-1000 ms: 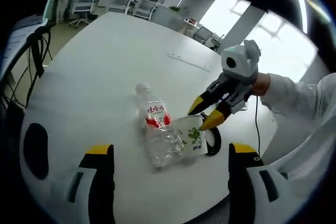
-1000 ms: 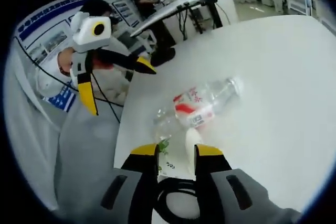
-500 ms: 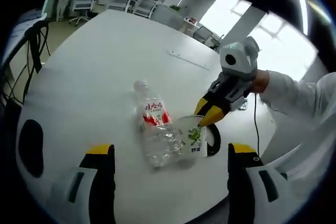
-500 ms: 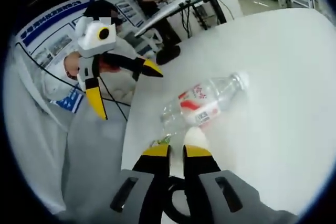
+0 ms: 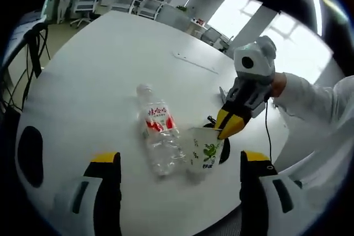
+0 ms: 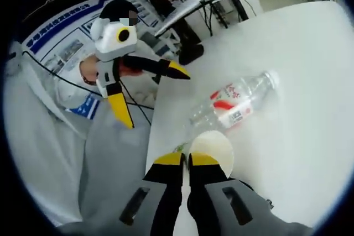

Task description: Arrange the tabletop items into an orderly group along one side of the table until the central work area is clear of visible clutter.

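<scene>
A clear plastic bottle (image 5: 158, 136) with a red and white label lies on its side on the round white table (image 5: 99, 70). Beside it is a white paper cup (image 5: 203, 152) with a green print, tilted, its rim pinched by my right gripper (image 5: 229, 125), which is shut on it. In the right gripper view the cup's pale mouth (image 6: 213, 143) sits just past the shut right gripper (image 6: 186, 160), and the bottle (image 6: 235, 102) lies beyond. My left gripper (image 5: 180, 157) is open and wide, just short of bottle and cup. It hangs open (image 6: 152, 93) off the table's edge.
A black ring (image 5: 225, 151) lies on the table behind the cup. A flat white strip (image 5: 198, 64) lies farther out. A black oval (image 5: 27, 156) sits near the left table edge, with cables (image 5: 34, 53) beyond. A white sleeve (image 5: 310, 103) is at the right.
The right gripper's jaws have closed on the cup's rim and raised and tilted the cup, a little away from the bottle. The bottle and the left gripper stay as they were.
</scene>
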The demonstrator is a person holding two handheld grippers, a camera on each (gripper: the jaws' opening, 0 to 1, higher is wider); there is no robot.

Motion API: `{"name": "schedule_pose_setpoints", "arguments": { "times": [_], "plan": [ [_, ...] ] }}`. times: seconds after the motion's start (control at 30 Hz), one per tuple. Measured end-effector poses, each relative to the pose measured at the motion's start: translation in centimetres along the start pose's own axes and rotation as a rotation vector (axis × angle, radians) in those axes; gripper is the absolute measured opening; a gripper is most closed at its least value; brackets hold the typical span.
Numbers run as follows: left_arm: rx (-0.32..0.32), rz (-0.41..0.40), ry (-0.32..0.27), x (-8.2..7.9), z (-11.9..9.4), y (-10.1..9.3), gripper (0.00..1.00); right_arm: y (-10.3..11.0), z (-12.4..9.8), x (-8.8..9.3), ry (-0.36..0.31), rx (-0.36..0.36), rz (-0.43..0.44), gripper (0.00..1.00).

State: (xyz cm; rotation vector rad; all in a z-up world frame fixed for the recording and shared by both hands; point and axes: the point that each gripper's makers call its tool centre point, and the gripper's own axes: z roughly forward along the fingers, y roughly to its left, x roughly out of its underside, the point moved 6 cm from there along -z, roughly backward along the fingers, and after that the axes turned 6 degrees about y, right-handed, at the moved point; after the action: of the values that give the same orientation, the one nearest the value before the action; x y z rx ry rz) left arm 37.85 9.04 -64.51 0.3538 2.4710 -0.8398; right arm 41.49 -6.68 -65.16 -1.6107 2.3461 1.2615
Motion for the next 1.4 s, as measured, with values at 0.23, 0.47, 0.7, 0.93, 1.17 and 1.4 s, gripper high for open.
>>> {"name": "schedule_pose_setpoints", "arguments": {
  "times": [0.23, 0.47, 0.7, 0.93, 1.17, 1.4],
  "plan": [
    [0.011, -0.001, -0.005, 0.1, 0.1, -0.2, 0.91, 0.6, -0.6, 0.2, -0.028, 0.023, -0.006, 0.00],
    [0.015, 0.006, -0.004, 0.5, 0.3, -0.3, 0.91, 1.2, -1.6, 0.4, -0.071, 0.057, -0.003, 0.00],
    [0.030, 0.006, -0.022, 0.5, 0.3, -0.6, 0.90, 1.8, -2.9, 0.7, -0.108, 0.109, -0.006, 0.00],
    [0.041, 0.022, -0.039, 0.5, 0.4, -0.8, 0.90, 1.8, -5.3, 1.1, -0.154, 0.198, 0.000, 0.00],
    [0.043, 0.075, -0.056, 0.3, 0.5, -1.0, 0.88, 1.5, -8.6, 1.7, -0.198, 0.317, 0.020, 0.00],
    [0.050, 0.118, -0.065, 0.1, 0.7, -1.3, 0.89, 1.4, -11.7, 2.5, -0.237, 0.431, 0.044, 0.00]
  ]
}}
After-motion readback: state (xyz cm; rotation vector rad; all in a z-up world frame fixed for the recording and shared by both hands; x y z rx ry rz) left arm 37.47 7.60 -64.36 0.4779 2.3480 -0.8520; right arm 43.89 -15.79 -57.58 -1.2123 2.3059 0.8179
